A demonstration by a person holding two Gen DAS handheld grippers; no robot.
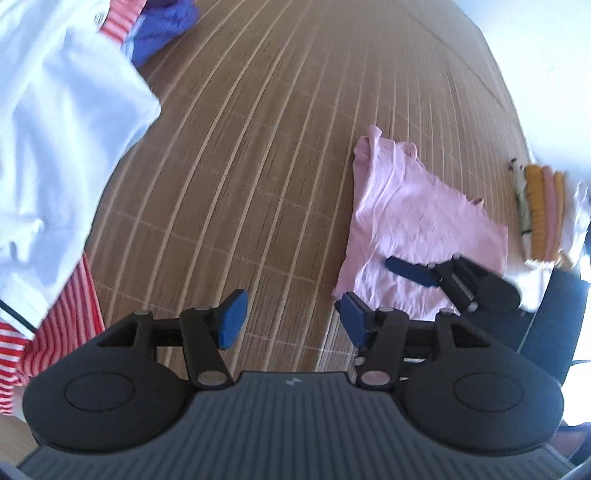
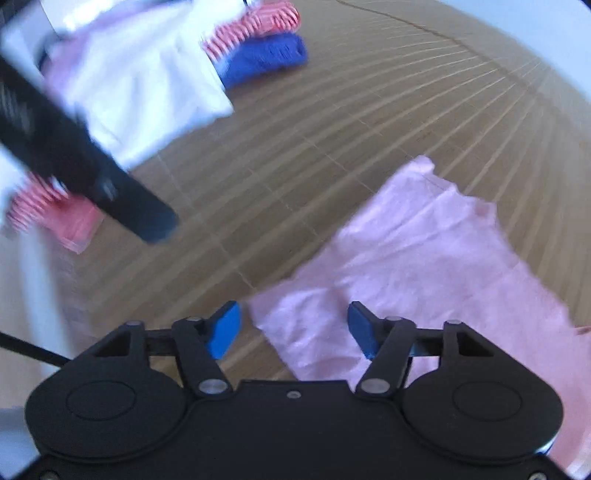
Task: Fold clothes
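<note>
A pale pink garment (image 1: 417, 221) lies flat on the bamboo mat (image 1: 258, 147), to the right in the left wrist view. My left gripper (image 1: 291, 317) hangs open over bare mat to its left, nothing between the blue pads. One blue finger (image 1: 406, 271) of the right gripper shows above the pink cloth's near edge. In the right wrist view my right gripper (image 2: 293, 325) is open just above the near left corner of the pink garment (image 2: 424, 258); its pads do not press on the cloth. The view is blurred.
A heap of clothes lies at the left: a white garment (image 1: 62, 129), a red-and-white striped one (image 1: 70, 314) and a blue one (image 1: 162, 22). A stack of folded clothes (image 1: 543, 214) sits at the mat's right edge. The other tool's black body (image 2: 92, 177) crosses the right wrist view.
</note>
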